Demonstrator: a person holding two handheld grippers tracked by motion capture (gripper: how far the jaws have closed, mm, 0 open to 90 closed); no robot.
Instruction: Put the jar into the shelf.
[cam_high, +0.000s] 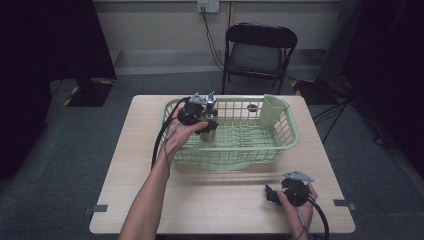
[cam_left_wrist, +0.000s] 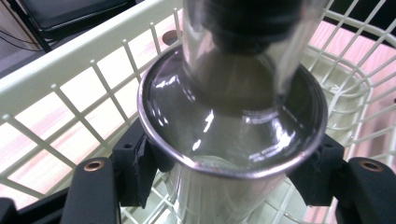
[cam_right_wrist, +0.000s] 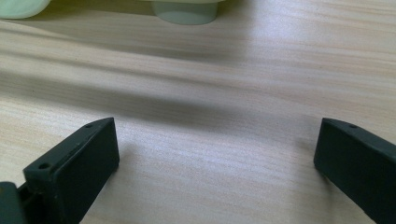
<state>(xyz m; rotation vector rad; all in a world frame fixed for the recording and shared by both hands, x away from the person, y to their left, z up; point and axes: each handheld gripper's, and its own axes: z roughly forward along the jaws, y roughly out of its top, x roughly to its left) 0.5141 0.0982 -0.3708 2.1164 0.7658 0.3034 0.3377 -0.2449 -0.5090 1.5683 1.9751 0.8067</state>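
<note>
Your left tongs (cam_high: 209, 126) clamp a steel cup (cam_left_wrist: 231, 140) upright, mouth up, inside the green dish basket (cam_high: 287, 131); something clear, perhaps a glass, stands in it. Your right tongs (cam_right_wrist: 217, 163) gape empty over the counter (cam_high: 220, 200).

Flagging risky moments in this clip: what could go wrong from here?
The left gripper clamps a smooth steel cup just under its rim, so it might slip or tilt. The cup hangs inside the green basket, close to its wire wall, and could knock it. The right gripper rests open on the table, too far to steady anything.
</note>
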